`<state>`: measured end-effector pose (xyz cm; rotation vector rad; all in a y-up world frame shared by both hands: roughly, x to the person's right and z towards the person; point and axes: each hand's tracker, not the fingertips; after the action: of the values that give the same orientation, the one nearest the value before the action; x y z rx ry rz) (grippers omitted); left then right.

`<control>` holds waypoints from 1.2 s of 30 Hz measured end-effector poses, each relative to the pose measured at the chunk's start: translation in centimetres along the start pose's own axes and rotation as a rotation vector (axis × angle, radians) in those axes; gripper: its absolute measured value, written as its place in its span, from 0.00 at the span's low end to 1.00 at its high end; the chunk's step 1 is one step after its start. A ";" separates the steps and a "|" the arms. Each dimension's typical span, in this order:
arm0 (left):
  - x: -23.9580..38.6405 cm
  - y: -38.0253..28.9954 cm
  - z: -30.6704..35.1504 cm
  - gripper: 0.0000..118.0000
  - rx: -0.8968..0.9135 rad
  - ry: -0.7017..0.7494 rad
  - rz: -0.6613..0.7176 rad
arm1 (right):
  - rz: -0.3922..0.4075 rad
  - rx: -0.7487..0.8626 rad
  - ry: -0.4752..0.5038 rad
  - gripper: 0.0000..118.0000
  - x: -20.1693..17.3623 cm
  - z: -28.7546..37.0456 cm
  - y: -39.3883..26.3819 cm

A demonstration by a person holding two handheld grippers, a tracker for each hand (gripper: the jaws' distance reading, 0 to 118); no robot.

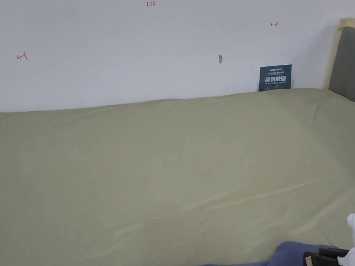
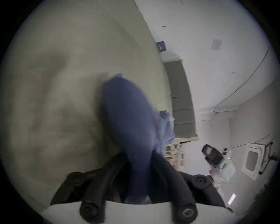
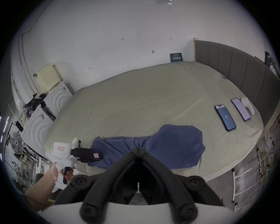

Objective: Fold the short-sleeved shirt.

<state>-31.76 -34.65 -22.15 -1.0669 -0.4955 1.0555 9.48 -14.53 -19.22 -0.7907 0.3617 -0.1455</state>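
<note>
I count one blue short-sleeved shirt (image 3: 174, 145), bunched along the near edge of the bed (image 3: 136, 98), and it sits right at both of my tongs. In the right gripper view my right tongs (image 3: 138, 150) have their jaws pressed together at the tips, pinching a gathered fold at the middle of the shirt. The cloth fans out from that pinch to both sides, with the wider part lying flat to the right.

To the left of that pinch, my left tongs (image 3: 90, 155) lie roughly level, pointing right into the shirt's left end. A hand (image 3: 60, 174) grips the white handle from below, forearm running down and left. In the left gripper view the picture is blurred, but blue cloth runs down between the two dark jaws, which close on it. In the head view both white gripper bodies sit at the bottom edge with the shirt between them.

Farther right of the right tongs, two phones (image 3: 225, 117) lie side by side on the bed with lit screens, and one white controller-like object (image 3: 247, 105) rests just beyond them, near the grey headboard (image 3: 242, 72).

Farthest off, one dark blue sign (image 1: 275, 77) leans against the white wall (image 1: 136, 52); its writing is too small for me to make out. A small red-framed label on the left gripper's body is also unreadable.
</note>
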 end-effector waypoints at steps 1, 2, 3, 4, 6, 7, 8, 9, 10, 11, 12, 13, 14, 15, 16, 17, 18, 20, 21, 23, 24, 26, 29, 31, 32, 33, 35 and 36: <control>-0.2 -0.4 0.6 0.10 0.026 0.028 0.012 | 0.001 0.002 -0.005 0.01 0.0 0.0 0.0; -0.6 -0.6 0.7 0.10 -0.001 0.000 0.077 | -0.002 0.006 -0.010 0.01 0.1 0.0 0.0; -0.9 -0.7 0.9 0.10 -0.012 -0.050 0.131 | -0.007 0.010 -0.013 0.01 0.2 0.0 0.1; -1.1 -0.7 1.1 0.10 -0.001 -0.058 0.134 | -0.012 0.014 -0.010 0.01 0.2 -0.1 0.2; -1.5 -0.6 2.3 0.10 0.030 0.009 0.042 | -0.013 0.014 -0.003 0.01 0.1 -0.1 0.3; -1.1 -0.5 2.8 0.10 0.036 0.021 0.032 | -0.008 0.013 -0.004 0.01 -0.1 -0.1 0.4; -0.7 -0.3 3.4 0.10 0.034 0.023 0.048 | 0.000 0.012 -0.007 0.01 -0.2 -0.1 0.5; -0.3 -0.4 4.4 0.10 0.044 0.035 0.053 | 0.008 0.013 -0.006 0.01 -0.3 -0.1 0.6; 0.1 -0.1 5.7 0.10 0.063 0.059 0.054 | 0.014 0.012 -0.006 0.01 -0.5 -0.2 0.7; 0.5 0.2 7.4 0.10 0.090 0.106 0.043 | 0.017 0.011 -0.006 0.01 -0.6 -0.2 0.9; 1.0 0.4 9.2 0.10 0.135 0.137 0.017 | 0.020 0.012 -0.002 0.01 -0.7 -0.3 0.9; 1.3 0.6 11.5 0.10 0.182 0.160 0.020 | 0.023 0.013 0.002 0.01 -0.8 -0.5 1.0; 1.5 0.7 13.6 0.10 0.228 0.181 0.035 | 0.025 0.012 0.005 0.01 -0.9 -0.6 1.1; 1.9 0.6 16.0 0.10 0.281 0.208 0.058 | 0.027 0.009 0.010 0.01 -1.1 -0.8 1.2; 2.5 0.5 18.3 0.10 0.293 0.263 0.035 | 0.031 0.008 0.016 0.01 -1.4 -1.1 1.2; 3.9 -0.4 19.9 0.10 0.311 0.325 -0.012 | 0.033 0.006 0.020 0.01 -1.5 -1.3 1.3; 5.1 -1.0 21.3 0.10 0.330 0.390 -0.052 | 0.036 0.003 0.027 0.01 -1.7 -1.5 1.3; 7.1 -1.6 22.8 0.10 0.336 0.481 -0.097 | 0.039 -0.001 0.041 0.01 -2.1 -1.9 1.3; 8.1 -1.7 22.6 0.10 0.334 0.498 -0.113 | 0.040 -0.003 0.047 0.01 -2.4 -2.0 1.3; 10.1 -2.0 21.3 0.10 0.312 0.544 -0.169 | 0.047 -0.005 0.058 0.01 -2.7 -2.0 1.2; 11.1 -2.0 20.1 0.10 0.291 0.539 -0.195 | 0.051 -0.009 0.064 0.01 -2.8 -2.0 1.1; 12.2 -1.4 17.4 0.10 0.246 0.553 -0.236 | 0.060 -0.012 0.069 0.01 -3.1 -1.7 0.9; 12.9 -0.2 13.0 0.10 0.177 0.498 -0.265 | 0.061 -0.021 0.063 0.01 -2.9 -1.5 0.5; 13.6 0.4 10.0 0.10 0.106 0.441 -0.295 | 0.062 -0.029 0.051 0.01 -2.7 -1.2 0.0; 13.9 0.5 8.9 0.10 0.087 0.436 -0.298 | 0.061 -0.031 0.049 0.01 -2.5 -1.2 -0.2; 14.3 0.4 7.7 0.10 0.078 0.442 -0.305 | 0.055 -0.036 0.047 0.01 -2.3 -1.2 -0.3; 14.8 0.7 6.1 0.10 0.039 0.445 -0.339 | 0.042 -0.044 0.044 0.01 -2.0 -1.1 -0.4; 14.8 1.0 5.6 0.11 0.019 0.447 -0.355 | 0.037 -0.042 0.042 0.01 -1.8 -1.1 -0.5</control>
<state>-29.83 -18.88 -22.63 -1.1087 -0.2949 0.4881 7.38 -15.08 -19.11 -0.8233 0.4198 -0.1201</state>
